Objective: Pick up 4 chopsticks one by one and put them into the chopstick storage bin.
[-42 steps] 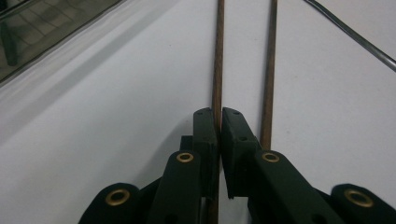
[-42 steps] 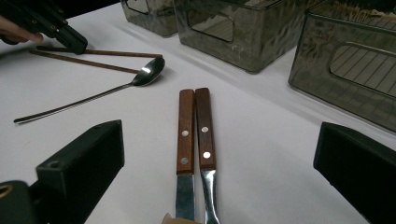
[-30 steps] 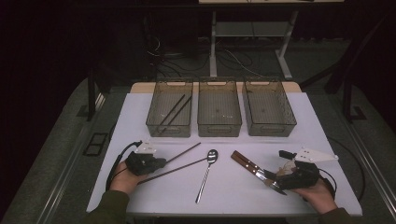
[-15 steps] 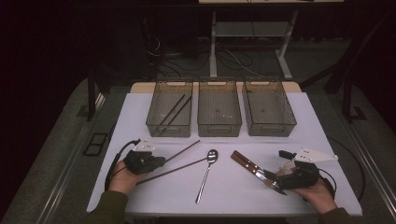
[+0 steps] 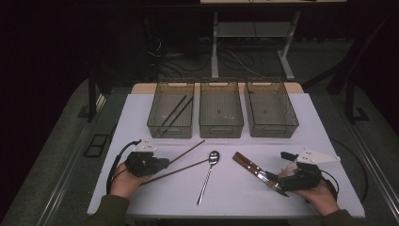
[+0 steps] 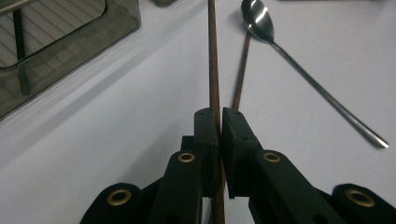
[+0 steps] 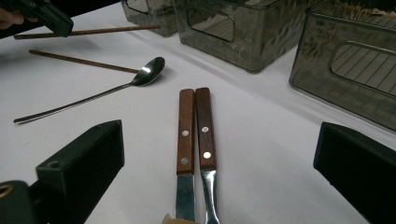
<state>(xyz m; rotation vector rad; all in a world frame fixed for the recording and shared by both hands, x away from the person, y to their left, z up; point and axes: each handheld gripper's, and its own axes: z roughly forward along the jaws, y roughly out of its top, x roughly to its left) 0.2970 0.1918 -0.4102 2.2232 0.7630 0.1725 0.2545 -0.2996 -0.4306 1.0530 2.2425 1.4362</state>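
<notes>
A thin, round brown wooden chopstick is pinched between the pressed-together jaws of the left gripper, above the white table at its front left. A second matching chopstick lies just beside it, its tip near the bowl of one shiny metal spoon. Two wood-handled, riveted steel knives lie side by side between the spread jaws of the right gripper. Three smoky clear plastic bins stand behind in a row; the leftmost holds two more chopsticks.

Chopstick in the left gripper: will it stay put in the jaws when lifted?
Probably stiff: the chopstick runs straight past the shut left gripper. Held near one end, it may pivot or droop. Thin and round, likely light, apt to roll if dropped.
</notes>
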